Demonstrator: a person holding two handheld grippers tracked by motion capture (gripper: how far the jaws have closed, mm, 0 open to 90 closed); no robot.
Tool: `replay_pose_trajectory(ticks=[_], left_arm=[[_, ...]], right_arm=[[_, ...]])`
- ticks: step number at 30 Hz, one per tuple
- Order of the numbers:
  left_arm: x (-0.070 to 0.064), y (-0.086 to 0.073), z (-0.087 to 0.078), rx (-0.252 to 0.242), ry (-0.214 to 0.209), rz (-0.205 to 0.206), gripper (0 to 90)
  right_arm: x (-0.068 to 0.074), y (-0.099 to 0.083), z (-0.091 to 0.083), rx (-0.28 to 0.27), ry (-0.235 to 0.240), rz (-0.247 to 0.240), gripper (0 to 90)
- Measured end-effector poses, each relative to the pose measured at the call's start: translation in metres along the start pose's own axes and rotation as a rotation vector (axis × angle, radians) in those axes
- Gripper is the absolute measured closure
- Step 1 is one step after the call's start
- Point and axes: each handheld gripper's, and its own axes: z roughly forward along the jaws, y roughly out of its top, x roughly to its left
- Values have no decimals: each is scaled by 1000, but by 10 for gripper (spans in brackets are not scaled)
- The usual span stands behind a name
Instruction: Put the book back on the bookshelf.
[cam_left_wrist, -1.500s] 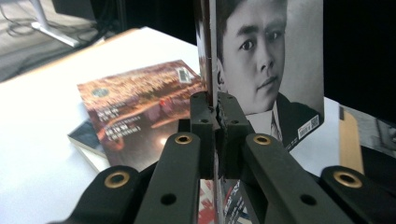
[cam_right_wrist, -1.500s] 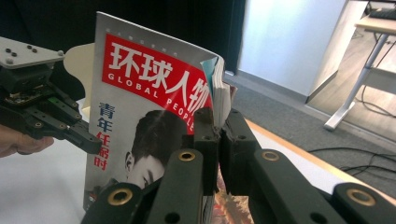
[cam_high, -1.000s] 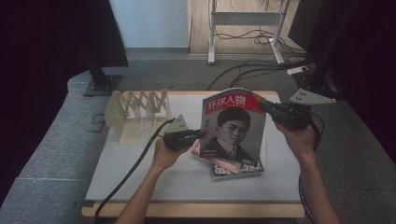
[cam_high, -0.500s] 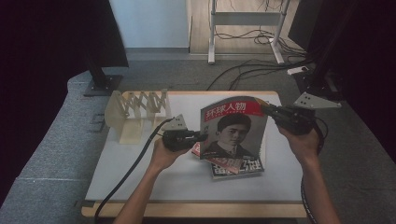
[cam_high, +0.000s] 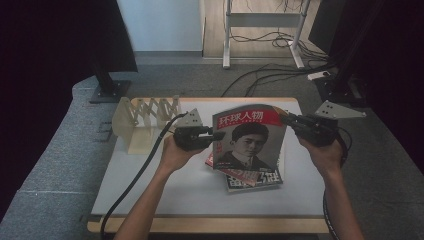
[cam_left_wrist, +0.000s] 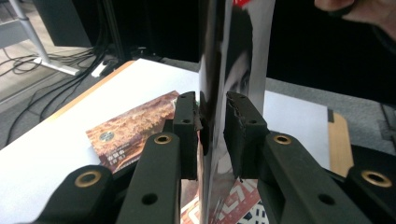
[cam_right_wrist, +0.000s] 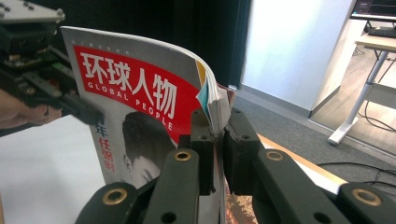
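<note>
I am holding a Global People magazine (cam_high: 248, 135) upright above the desk (cam_high: 165, 185), one gripper on each side edge of it. My left gripper (cam_high: 216, 135) is pinching the magazine's left edge: in the left gripper view (cam_left_wrist: 213, 133) the two black pads are pressing against the glossy sheet from both sides, and the magazine is rising edge-on between them. My right gripper (cam_high: 286, 119) is clamping the opposite edge near the top corner; in the right gripper view (cam_right_wrist: 217, 140) its jaws are squeezing the bundled pages just beside the red title band, with the cover's portrait facing toward me. The magazine is bowing a little along its top edge and is hanging clear of the desk. Directly beneath it, other magazines (cam_high: 252, 178) are lying flat in a loose stack on the white desk surface, one of them showing a brown landscape cover (cam_left_wrist: 128, 135) in the left gripper view. A pale accordion-style file rack (cam_high: 145, 120) is standing near the far left corner of the desk, well apart from the magazine I am holding.
</note>
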Motion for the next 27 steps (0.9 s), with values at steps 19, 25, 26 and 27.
replay_pose_trajectory(ticks=[19,25,26,27], left_arm=[[1,43,4,-20,32,59,831],[4,44,3,-4,8,51,864],[6,44,2,-2,-3,46,864],[7,44,2,0,-11,43,864]], right_arm=[[2,0,-1,5,4,-9,817],[2,-2,-3,21,-20,-26,787],[1,-3,-3,25,-30,-31,780],[1,-4,-4,31,-41,-35,778]])
